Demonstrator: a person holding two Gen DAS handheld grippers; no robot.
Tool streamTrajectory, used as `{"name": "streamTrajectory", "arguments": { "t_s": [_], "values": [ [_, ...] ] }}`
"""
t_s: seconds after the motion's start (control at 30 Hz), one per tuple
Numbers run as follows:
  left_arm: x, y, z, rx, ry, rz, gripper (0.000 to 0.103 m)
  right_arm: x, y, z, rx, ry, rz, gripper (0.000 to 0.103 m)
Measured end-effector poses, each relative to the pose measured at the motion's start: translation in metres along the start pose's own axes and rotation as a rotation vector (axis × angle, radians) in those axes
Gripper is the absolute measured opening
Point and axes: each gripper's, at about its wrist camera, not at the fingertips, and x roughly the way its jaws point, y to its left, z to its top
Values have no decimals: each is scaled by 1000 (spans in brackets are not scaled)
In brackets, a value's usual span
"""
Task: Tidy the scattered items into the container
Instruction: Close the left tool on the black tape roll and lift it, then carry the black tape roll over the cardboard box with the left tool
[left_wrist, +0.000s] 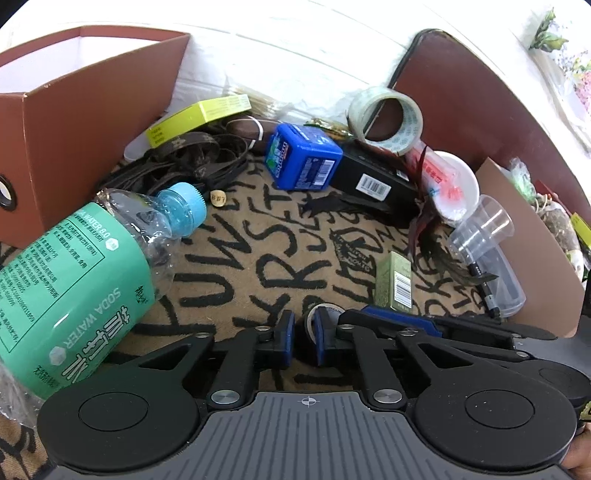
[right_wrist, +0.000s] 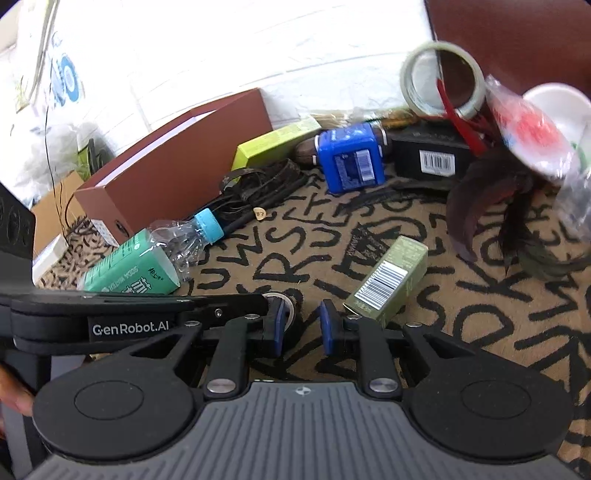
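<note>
A brown open box stands at the left on a letter-patterned rug; it also shows in the right wrist view. My left gripper is shut on a small roll of tape low over the rug. My right gripper is open and empty, just right of that roll. Scattered around are a green soda water bottle, a blue box, a black box, a clear tape roll, a small green carton and dark straps.
A yellow-green box lies behind the straps. Clear plastic cups, a white lid, dark feathers and a marker crowd the right. A brown lid leans against the white wall.
</note>
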Motion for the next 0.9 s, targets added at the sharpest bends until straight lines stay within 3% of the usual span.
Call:
{"name": "streamTrajectory", "arguments": {
  "t_s": [0.1,0.53,0.9],
  "values": [
    [-3,-3,-2,25,3,0,20,-2,5,-1,-23,18,16,11],
    [-27,-22,-14,14,-18,-8,16,-35,21,-10,-61,-27,-32,10],
    [-64,-95,-12,146,-99,-99,16,-120,21,-14,-66,-187,-120,10]
  ]
}}
